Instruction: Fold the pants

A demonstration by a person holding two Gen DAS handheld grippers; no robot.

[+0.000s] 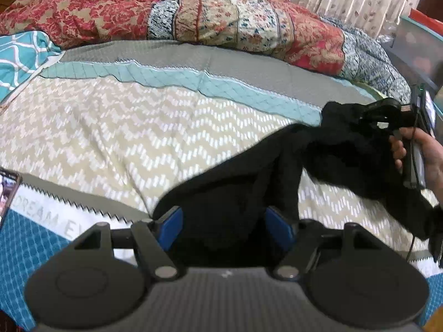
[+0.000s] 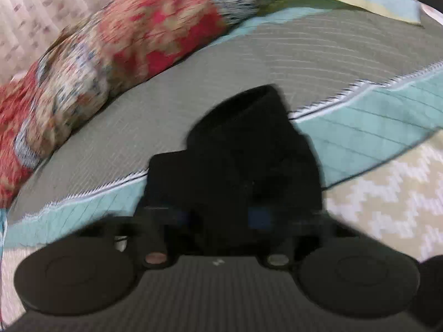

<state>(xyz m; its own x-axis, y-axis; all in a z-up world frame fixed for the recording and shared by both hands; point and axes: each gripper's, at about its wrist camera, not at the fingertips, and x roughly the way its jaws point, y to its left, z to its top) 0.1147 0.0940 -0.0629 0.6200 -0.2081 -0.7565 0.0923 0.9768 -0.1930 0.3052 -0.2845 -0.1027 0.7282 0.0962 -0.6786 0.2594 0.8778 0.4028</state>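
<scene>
Your left gripper (image 1: 224, 229): 2 blue pads pinching the black pants (image 1: 277, 171). Your right gripper (image 2: 221, 218): blurred, clamped on the pants' other end. Pants: strung between both, above the patterned bedspread (image 1: 124, 127). Floral quilt (image 1: 193, 13) bunched behind.

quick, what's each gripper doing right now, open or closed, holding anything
Left gripper: closed on the black pants, cloth bunched between its fingers.
Right gripper: closed on the other end of the pants, view blurred.
</scene>
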